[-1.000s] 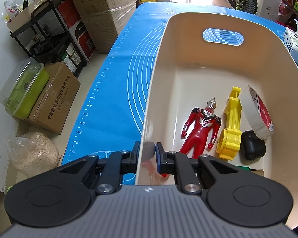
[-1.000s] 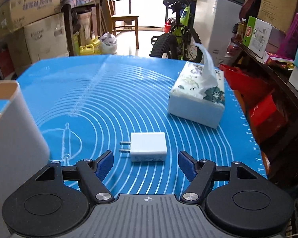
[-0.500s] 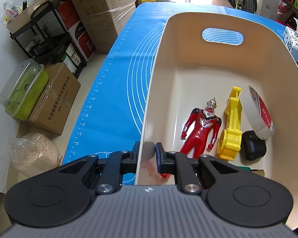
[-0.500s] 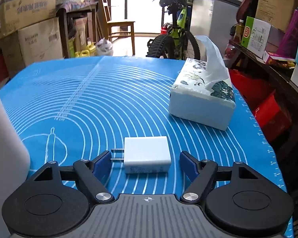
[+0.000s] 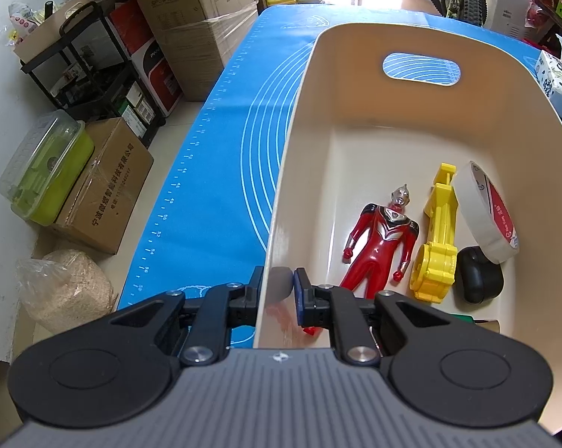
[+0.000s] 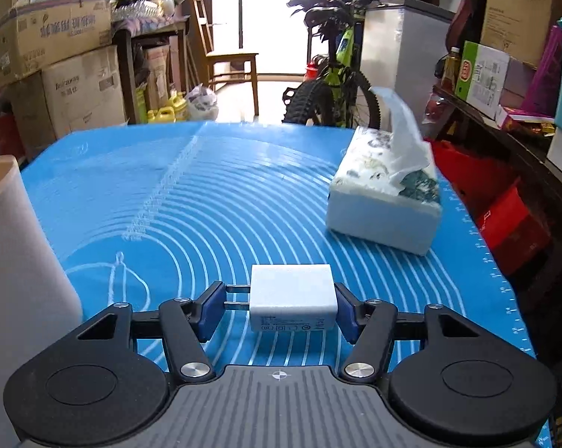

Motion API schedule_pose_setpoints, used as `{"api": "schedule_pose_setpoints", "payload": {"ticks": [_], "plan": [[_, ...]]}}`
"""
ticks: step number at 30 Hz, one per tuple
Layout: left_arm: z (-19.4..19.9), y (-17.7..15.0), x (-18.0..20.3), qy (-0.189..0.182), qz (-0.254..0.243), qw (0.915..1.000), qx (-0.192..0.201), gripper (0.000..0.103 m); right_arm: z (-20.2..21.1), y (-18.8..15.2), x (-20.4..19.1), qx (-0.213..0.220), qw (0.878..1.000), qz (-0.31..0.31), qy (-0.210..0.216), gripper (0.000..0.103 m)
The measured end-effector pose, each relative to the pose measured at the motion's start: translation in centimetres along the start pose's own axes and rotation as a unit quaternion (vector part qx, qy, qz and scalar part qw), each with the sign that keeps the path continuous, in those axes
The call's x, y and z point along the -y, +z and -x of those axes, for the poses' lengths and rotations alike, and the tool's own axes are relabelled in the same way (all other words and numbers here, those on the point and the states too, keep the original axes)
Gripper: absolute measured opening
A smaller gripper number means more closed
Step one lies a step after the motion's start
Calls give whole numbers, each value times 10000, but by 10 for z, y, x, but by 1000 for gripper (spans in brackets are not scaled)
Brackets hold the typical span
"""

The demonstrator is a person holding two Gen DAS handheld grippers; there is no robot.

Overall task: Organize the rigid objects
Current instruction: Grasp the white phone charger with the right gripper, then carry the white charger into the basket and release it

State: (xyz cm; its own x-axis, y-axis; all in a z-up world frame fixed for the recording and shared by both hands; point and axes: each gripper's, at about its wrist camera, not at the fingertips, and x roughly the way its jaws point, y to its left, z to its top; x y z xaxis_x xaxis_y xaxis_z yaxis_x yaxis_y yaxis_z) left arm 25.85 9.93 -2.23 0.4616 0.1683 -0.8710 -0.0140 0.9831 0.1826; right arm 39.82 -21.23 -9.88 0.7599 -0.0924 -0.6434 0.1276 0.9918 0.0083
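Observation:
My left gripper (image 5: 277,291) is shut on the near left wall of a cream bin (image 5: 292,171) standing on the blue mat. In the bin lie a red hero figure (image 5: 381,239), a yellow plastic toy (image 5: 437,239), a roll of white tape (image 5: 486,209) and a black rounded object (image 5: 478,280). My right gripper (image 6: 277,310) is closed around a white plug adapter (image 6: 292,302) lying on the mat; its pads touch the prongs on the left and the body on the right. The bin's wall (image 6: 15,261) shows at the left of the right wrist view.
A tissue box (image 6: 385,201) stands on the blue mat (image 6: 224,201) at the far right. Cardboard boxes (image 5: 105,183), a black shelf and a sack lie on the floor left of the table. A bicycle (image 6: 333,78) stands behind the table.
My right gripper moved forward around the white adapter and closed its fingers on it. My left gripper stayed clamped on the bin wall.

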Motion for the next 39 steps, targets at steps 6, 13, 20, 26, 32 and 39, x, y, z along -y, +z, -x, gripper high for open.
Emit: {"api": "schedule_pose_setpoints", "payload": {"ticks": [6, 13, 20, 26, 32, 39], "plan": [[1, 0, 0, 6, 62, 10000, 0, 18, 44, 13, -3, 330, 9993, -78, 168, 64], [2, -1, 1, 56, 45, 10000, 25, 18, 101, 26, -15, 733, 9962, -221, 406, 64], [2, -1, 2, 64, 33, 10000, 40, 18, 153, 31, -35, 1022, 9921, -297, 668, 64], [2, -1, 2, 64, 27, 10000, 51, 18, 178, 26, -68, 982, 9896, -85, 1050, 64], [2, -2, 2, 61, 31, 10000, 63, 18, 182, 10, -108, 692, 9867, 358, 1423, 64], [2, -1, 3, 49, 29, 10000, 57, 18, 167, -9, -143, 162, 9829, 825, 1641, 64]]}}
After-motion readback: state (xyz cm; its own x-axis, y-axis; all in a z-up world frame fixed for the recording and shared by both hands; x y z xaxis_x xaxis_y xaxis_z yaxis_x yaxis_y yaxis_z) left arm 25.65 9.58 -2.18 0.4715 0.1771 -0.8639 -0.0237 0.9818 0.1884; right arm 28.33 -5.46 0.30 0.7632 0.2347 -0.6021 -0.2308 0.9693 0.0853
